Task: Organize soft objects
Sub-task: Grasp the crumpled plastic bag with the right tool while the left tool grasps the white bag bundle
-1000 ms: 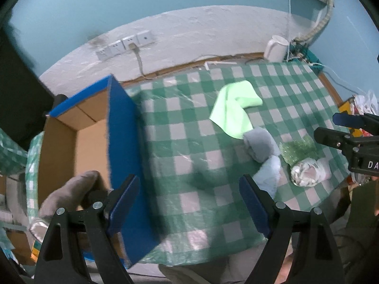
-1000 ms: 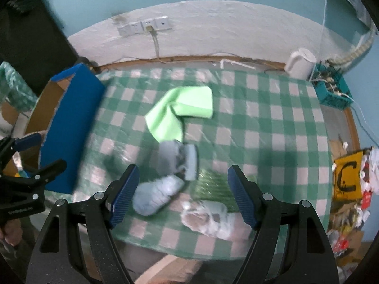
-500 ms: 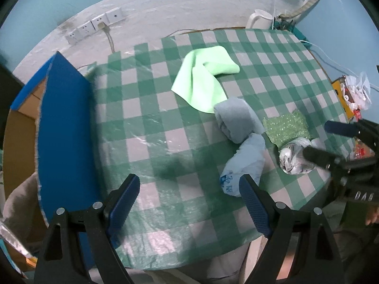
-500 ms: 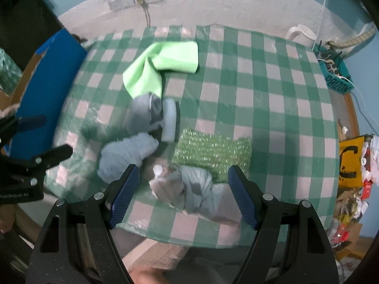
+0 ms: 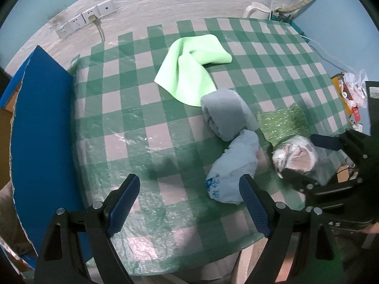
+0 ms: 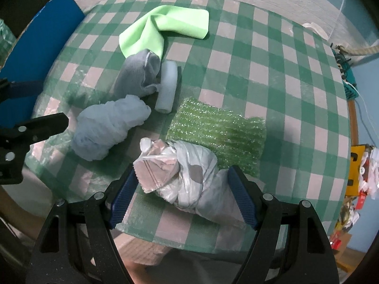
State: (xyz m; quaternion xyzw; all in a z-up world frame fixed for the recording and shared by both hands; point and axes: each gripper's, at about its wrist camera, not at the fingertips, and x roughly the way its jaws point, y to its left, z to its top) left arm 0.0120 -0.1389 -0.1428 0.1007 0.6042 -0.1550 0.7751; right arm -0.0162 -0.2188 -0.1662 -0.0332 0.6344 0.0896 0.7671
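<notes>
My right gripper (image 6: 182,194) is spread wide and points down at the near edge of the desk (image 6: 272,75). The wrapped bundle (image 6: 182,172) lies between its blue pads (image 6: 242,197); I cannot tell whether either pad touches it, and nothing is pinched. My left gripper (image 5: 189,203) is also spread wide and holds nothing. Its right pad (image 5: 254,209) sits just beside the pale blue bag (image 5: 234,168), and only checked cloth shows between its pads.

I count six soft things on the desk, one of each. The green cloth (image 6: 163,28) is bright lime, loosely folded over itself, lying toward the far side. The grey sock roll (image 6: 137,75) touches the cloth's near corner. A white roll (image 6: 167,86) lies just beside the sock, a smooth short cylinder. The pale blue bag is a crumpled wad with blue print at one end, touching the sock's near end. The green bubble wrap (image 6: 220,130) lies flat, a glittering rectangle. The wrapped bundle is grey-and-white plastic, knotted and twisted around something pinkish, and it overlaps the bubble wrap's near edge.

One blue-faced cardboard box (image 5: 42,127) stands against the desk's left side. The desk wears a green-and-white check cover under clear plastic.
</notes>
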